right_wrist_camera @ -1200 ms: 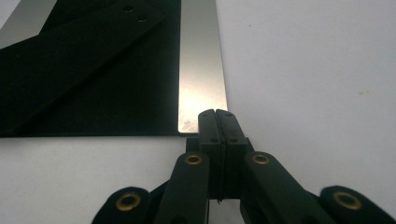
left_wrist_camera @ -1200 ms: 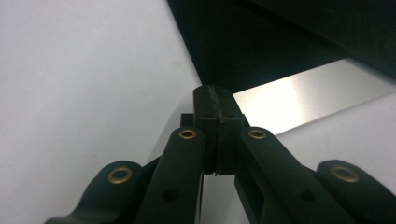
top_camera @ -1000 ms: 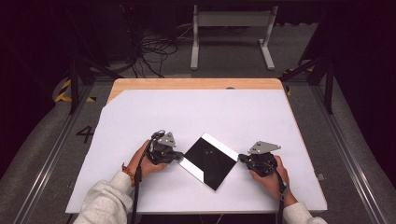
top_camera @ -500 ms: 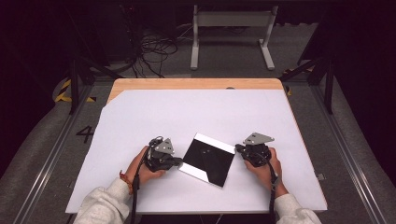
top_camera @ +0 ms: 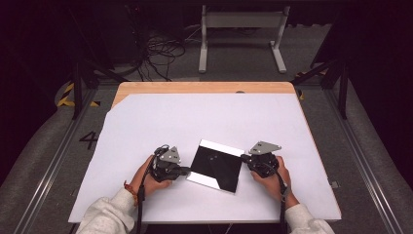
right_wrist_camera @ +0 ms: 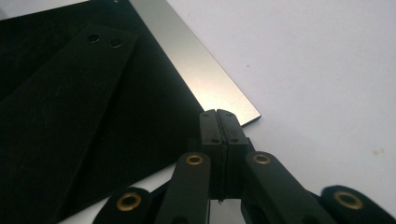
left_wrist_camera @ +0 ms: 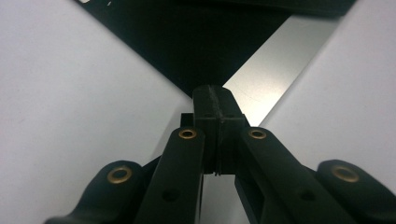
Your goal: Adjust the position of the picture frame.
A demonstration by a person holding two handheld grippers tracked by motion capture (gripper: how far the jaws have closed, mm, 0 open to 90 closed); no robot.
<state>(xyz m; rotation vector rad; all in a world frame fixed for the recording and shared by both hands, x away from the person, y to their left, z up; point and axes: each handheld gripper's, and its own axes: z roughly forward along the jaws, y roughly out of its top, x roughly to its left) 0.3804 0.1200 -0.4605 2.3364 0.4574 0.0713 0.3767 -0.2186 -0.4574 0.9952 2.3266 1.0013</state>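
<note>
A flat black square plate (top_camera: 215, 165) with a silver strip along two opposite edges lies on the white table cover (top_camera: 195, 117), near the front. My left gripper (top_camera: 186, 170) is shut, and its tips sit at the plate's lower left side. In the left gripper view the closed jaw tips (left_wrist_camera: 215, 93) meet the plate (left_wrist_camera: 196, 42) where the black face joins the silver strip (left_wrist_camera: 275, 60). My right gripper (top_camera: 243, 157) is also shut, at the plate's upper right corner. In the right gripper view the tips (right_wrist_camera: 218, 114) touch the plate (right_wrist_camera: 93, 107) beside the end of the silver strip (right_wrist_camera: 201, 70).
The white cover leaves a bare wooden band (top_camera: 204, 87) at the table's far edge. Beyond it are floor cables (top_camera: 160, 53) and a metal stand (top_camera: 241, 29). Open white surface lies behind and to both sides of the plate.
The plate has turned a little counterclockwise on the table. My right gripper has shifted left and slightly away from the person, up against the plate; the left gripper has stayed at the plate's left side.
</note>
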